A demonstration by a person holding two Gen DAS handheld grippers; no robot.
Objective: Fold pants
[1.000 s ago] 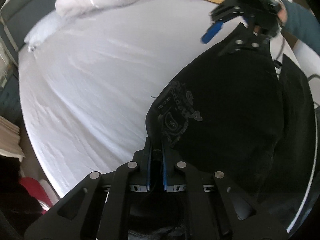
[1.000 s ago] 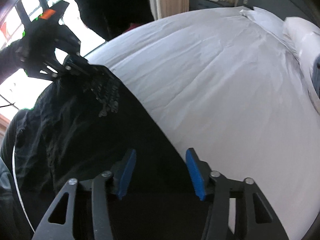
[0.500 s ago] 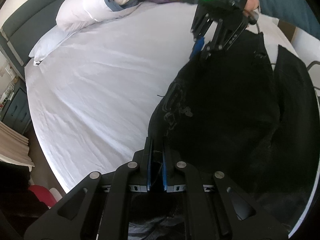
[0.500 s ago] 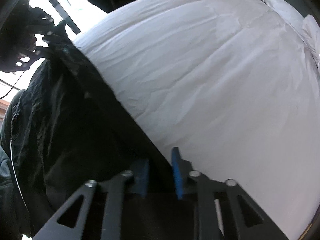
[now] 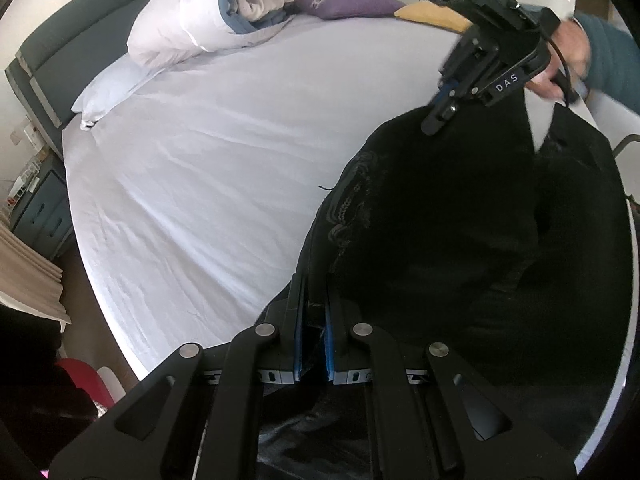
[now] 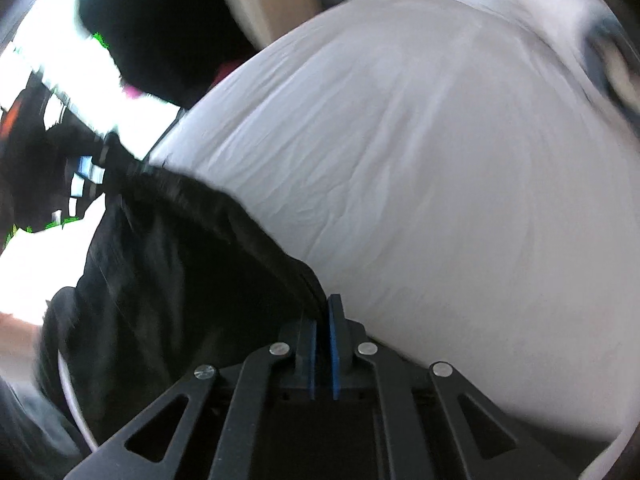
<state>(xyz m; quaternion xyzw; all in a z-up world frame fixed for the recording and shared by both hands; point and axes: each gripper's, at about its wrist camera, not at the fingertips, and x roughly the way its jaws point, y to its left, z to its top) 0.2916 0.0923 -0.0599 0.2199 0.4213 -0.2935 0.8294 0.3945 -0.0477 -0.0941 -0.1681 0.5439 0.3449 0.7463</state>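
Black pants (image 5: pixel 460 232) with a pale stitched pattern hang by one edge over the near side of a white bed (image 5: pixel 240 152). My left gripper (image 5: pixel 313 320) is shut on the near end of that edge. My right gripper (image 6: pixel 322 320) is shut on the other end of it; it also shows in the left wrist view (image 5: pixel 444 104), at the upper right, held by a hand in a blue sleeve. The pants (image 6: pixel 168 280) stretch between the two grippers. The right wrist view is blurred by motion.
A rolled white duvet (image 5: pixel 200 20), a pale pillow (image 5: pixel 108 88), a purple cushion (image 5: pixel 348 4) and a grey headboard (image 5: pixel 52 64) lie at the bed's far end. A nightstand (image 5: pixel 40 208) and a red object (image 5: pixel 84 376) stand left of the bed.
My right gripper was open over the pants edge, then closed on it and lifted it. The edge is now pulled taut between both grippers. My left gripper has stayed shut.
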